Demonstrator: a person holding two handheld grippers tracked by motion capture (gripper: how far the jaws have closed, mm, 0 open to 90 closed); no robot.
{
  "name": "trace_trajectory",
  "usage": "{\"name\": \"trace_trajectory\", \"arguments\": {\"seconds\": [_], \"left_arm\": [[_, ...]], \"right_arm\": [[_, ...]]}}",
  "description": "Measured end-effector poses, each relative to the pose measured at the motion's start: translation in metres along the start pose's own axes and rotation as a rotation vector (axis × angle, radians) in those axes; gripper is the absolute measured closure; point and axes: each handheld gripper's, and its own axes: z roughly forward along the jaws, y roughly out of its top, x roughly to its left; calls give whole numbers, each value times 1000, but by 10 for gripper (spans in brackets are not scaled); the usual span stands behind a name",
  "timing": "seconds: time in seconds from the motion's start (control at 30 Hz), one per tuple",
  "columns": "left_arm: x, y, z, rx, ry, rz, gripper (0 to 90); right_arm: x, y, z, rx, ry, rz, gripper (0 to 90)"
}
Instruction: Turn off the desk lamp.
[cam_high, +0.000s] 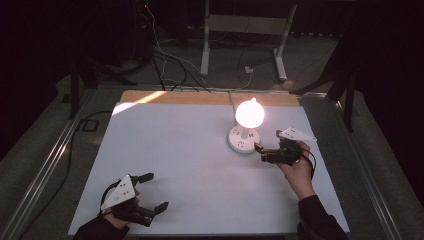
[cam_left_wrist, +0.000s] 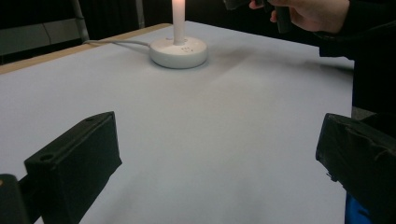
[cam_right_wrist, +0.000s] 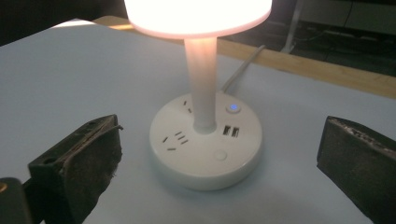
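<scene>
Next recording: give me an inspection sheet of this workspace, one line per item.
Surface: white table top, bare wooden strip along the far edge.
Job's things: lit lamp with a round white base that carries sockets, USB ports, a glowing blue button and a plain round button.
Clutter: nothing seen.
Grippers: right claw open, aimed at the lamp base from close by, not touching; left claw open, near the table's near left corner, holding nothing.
Cables: lamp cord runs off the far edge; loose cables on the floor beyond.
Surroundings: dark room, white frame legs behind the table.
</scene>
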Motion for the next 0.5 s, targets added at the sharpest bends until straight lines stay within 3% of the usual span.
{"name": "trace_trajectory", "arguments": {"seconds": [0.2, 0.23, 0.3, 0.5], "left_arm": [[0, 0, 0, -1, 1, -1, 4], [0, 0, 0, -3, 1, -1, 4], [0, 0, 0, -3, 2, -2, 4], [0, 0, 0, -4, 3, -3, 4]], "right_arm": [[-2, 3, 5, 8, -11, 11, 84], [-2, 5, 8, 24, -14, 16, 154], [-2, 5, 10, 35, -16, 16, 155], [-1, 4, 21, 59, -32, 32, 323]]}}
